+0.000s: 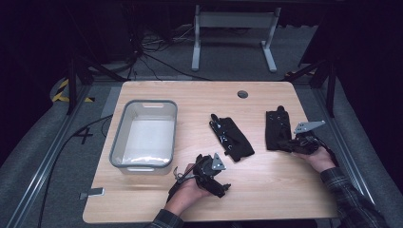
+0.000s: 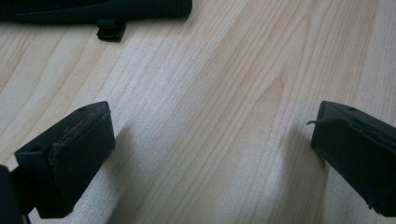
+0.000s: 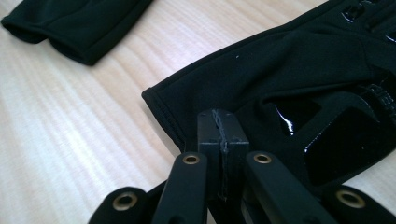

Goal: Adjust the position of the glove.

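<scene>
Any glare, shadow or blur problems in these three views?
High view: table well lit, floor around it dark, black gloves lose detail. Left gripper view: sharp wood grain, soft shadows beside the tongs. Right gripper view: glare spots on the right glove, near tongs slightly soft.

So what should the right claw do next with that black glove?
Probably lift it a little toward the grey bin. The right claw looks shut at the cuff edge of the right black glove, which lies flat on the table, while the left claw is open over bare wood.
</scene>
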